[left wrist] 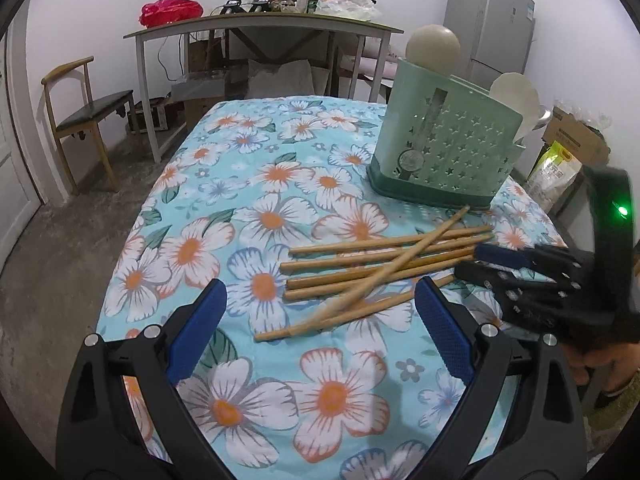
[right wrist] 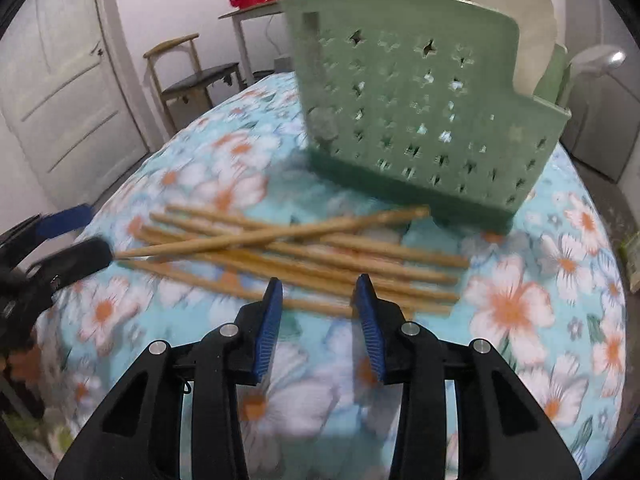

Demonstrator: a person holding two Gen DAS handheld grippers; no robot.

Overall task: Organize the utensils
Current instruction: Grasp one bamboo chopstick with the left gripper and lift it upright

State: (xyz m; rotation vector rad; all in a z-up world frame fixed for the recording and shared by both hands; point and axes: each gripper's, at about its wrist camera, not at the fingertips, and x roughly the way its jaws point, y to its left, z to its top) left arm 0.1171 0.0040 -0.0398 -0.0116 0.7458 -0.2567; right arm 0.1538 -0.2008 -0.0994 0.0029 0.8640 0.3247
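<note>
Several wooden chopsticks (left wrist: 384,264) (right wrist: 304,248) lie in a loose crossed pile on the flowered cloth, in front of a green star-holed utensil holder (left wrist: 444,148) (right wrist: 420,120). Cream ladles (left wrist: 434,46) and a metal spoon (right wrist: 596,60) stand in the holder. My left gripper (left wrist: 320,292) is open wide, and the pile's near ends lie between its blue pads without touching them. My right gripper (right wrist: 319,284) (left wrist: 474,262) comes in at the pile's other end with its jaws part open. One chopstick runs under the gap, and neither pad presses on it.
The table's flowered cloth (left wrist: 248,408) drops off at the left edge to a concrete floor. A wooden chair (left wrist: 92,108) and a cluttered grey table (left wrist: 260,26) stand behind. A fridge (left wrist: 492,20), a box and a bag (left wrist: 556,168) are at the right, a door (right wrist: 60,100) at the left.
</note>
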